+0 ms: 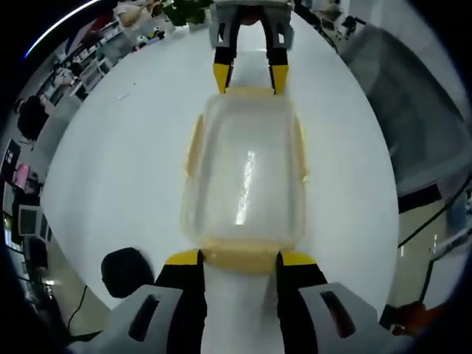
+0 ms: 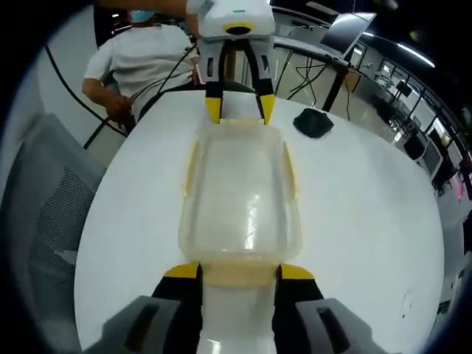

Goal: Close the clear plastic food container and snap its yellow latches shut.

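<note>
My left hand-held gripper (image 1: pixel 240 257) and right hand-held gripper (image 2: pixel 238 271) stand spread wide, tips touching opposite end latches of the clear rectangular plastic food container (image 1: pixel 245 177) at twelve o'clock on the white round table (image 1: pixel 133 155); no readable writing.

On the white table (image 1: pixel 110 169), wide bare surface lies open along both long sides of the clear container (image 1: pixel 245 177). Its two short ends are taken: the left gripper (image 1: pixel 240 258) stands at one, the right gripper (image 1: pixel 251 77) at the other. A black object (image 2: pixel 313 122) sits well apart. A grey chair (image 2: pixel 44 199) flanks the table edge, and a seated person (image 2: pixel 140 63) is behind the far side.
</note>
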`<state>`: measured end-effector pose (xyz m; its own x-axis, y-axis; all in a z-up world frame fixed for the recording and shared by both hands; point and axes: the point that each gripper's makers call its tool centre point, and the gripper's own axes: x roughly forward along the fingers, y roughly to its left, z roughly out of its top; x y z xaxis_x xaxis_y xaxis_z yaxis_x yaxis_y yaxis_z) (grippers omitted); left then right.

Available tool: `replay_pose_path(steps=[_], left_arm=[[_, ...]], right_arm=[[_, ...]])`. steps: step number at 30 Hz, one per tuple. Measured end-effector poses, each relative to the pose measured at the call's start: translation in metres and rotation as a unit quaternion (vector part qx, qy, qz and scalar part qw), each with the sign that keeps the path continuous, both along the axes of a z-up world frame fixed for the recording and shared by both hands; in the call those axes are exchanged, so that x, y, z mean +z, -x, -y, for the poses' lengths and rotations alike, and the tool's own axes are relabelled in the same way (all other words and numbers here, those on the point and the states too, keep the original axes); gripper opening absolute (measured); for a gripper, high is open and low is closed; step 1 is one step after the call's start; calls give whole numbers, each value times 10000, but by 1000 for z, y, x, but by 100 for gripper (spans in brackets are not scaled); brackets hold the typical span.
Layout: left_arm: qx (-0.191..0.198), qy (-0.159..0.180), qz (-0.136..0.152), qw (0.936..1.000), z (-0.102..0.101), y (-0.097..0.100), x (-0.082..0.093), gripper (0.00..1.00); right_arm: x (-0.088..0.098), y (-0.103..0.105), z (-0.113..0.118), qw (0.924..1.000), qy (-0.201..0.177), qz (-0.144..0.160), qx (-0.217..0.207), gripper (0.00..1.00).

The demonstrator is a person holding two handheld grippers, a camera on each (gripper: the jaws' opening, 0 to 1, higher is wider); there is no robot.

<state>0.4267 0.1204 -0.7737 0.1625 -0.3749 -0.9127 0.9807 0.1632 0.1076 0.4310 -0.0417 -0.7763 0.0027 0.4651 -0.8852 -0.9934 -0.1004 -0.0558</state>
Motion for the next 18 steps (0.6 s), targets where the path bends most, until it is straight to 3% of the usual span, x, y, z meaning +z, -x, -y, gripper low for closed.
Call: replay_pose_path(steps=[18], left_arm=[[-44, -31, 34, 10000, 36, 2, 29, 34]], right_arm=[[26, 4, 37, 9998, 78, 184, -40, 34]])
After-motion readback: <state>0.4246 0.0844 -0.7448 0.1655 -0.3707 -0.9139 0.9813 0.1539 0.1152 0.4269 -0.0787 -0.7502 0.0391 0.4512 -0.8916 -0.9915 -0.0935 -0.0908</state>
